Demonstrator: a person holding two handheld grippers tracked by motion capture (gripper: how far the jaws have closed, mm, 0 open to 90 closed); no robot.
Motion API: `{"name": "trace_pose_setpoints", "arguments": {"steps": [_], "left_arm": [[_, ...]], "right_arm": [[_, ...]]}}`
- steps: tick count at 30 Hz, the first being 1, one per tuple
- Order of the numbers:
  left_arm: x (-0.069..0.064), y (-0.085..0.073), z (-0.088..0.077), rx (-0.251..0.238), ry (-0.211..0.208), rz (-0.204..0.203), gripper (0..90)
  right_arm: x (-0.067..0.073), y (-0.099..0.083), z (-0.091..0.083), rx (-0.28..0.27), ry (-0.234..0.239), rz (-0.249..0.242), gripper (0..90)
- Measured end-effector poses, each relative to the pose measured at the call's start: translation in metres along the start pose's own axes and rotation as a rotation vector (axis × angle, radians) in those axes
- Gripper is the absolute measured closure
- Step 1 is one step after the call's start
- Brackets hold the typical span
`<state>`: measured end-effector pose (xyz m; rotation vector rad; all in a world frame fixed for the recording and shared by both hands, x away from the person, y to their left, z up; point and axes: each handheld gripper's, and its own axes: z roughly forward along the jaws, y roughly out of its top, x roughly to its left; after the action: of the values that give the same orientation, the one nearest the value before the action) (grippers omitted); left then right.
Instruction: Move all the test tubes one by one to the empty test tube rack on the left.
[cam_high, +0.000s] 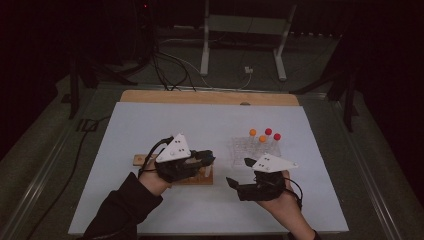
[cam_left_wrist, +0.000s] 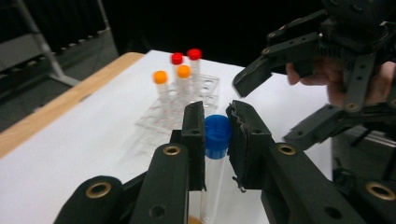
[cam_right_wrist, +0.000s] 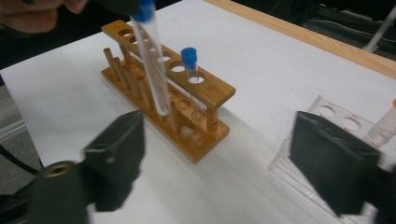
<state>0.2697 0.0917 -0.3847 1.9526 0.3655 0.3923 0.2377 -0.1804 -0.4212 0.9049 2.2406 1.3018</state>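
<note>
White table: wooden rack, clear rack.

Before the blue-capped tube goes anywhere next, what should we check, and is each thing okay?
1. Left tool shut on the lifted blue-capped tube: ok, the pads press it just under the cap.
2. Tube out of the wooden rack: ok, its bottom hangs above the holes.
3. Right tool ready to take it: ok, jaws wide apart with nothing between them.
4. Free holes in the clear rack: ok, empty holes show near the front.
5. Second blue-capped tube standing safe in the wooden rack: ok.
6. Cap screwed tight: cannot tell.
</note>
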Motion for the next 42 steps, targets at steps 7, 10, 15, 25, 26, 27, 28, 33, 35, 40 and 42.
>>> {"name": "trace_pose_setpoints", "arguments": {"steps": [7,10,15,25,26,27,28,33,35,40,42], "left_arm": [[0.018,-0.003,-0.021,-0.016,0.071,-0.025,77.9],[0.026,-0.005,-0.025,-0.022,0.102,-0.036,77.9],[0.036,-0.008,-0.024,-0.037,0.143,-0.05,77.9],[0.049,-0.029,-0.009,-0.021,0.172,-0.095,77.9],[0.049,-0.032,-0.007,-0.017,0.178,-0.094,78.0],[0.05,-0.034,-0.006,-0.012,0.174,-0.097,78.0],[0.05,-0.037,-0.005,-0.017,0.174,-0.108,77.9],[0.049,-0.047,0.0,-0.007,0.165,-0.131,78.0],[0.049,-0.05,0.001,-0.005,0.164,-0.137,77.9],[0.05,-0.058,0.004,-0.005,0.164,-0.162,77.9],[0.049,-0.065,0.006,0.003,0.161,-0.171,77.9]], "right_arm": [[-0.003,0.002,-0.002,-0.017,-0.004,0.03,0.0],[-0.004,0.002,-0.005,-0.024,0.021,0.018,0.0],[-0.005,0.002,-0.007,-0.037,0.013,0.012,0.0],[-0.009,0.001,-0.012,-0.057,-0.002,0.019,0.0],[-0.01,0.001,-0.012,-0.054,-0.001,0.02,0.0],[-0.01,0.001,-0.011,-0.054,-0.003,0.02,0.0],[-0.01,0.0,-0.011,-0.052,-0.002,0.021,0.0],[-0.011,-0.001,-0.01,-0.054,-0.003,0.02,0.0],[-0.011,-0.001,-0.01,-0.05,-0.004,0.02,0.0],[-0.01,-0.004,-0.006,-0.043,0.003,0.015,0.0],[-0.01,-0.004,-0.005,-0.039,0.013,0.017,0.0]]}}
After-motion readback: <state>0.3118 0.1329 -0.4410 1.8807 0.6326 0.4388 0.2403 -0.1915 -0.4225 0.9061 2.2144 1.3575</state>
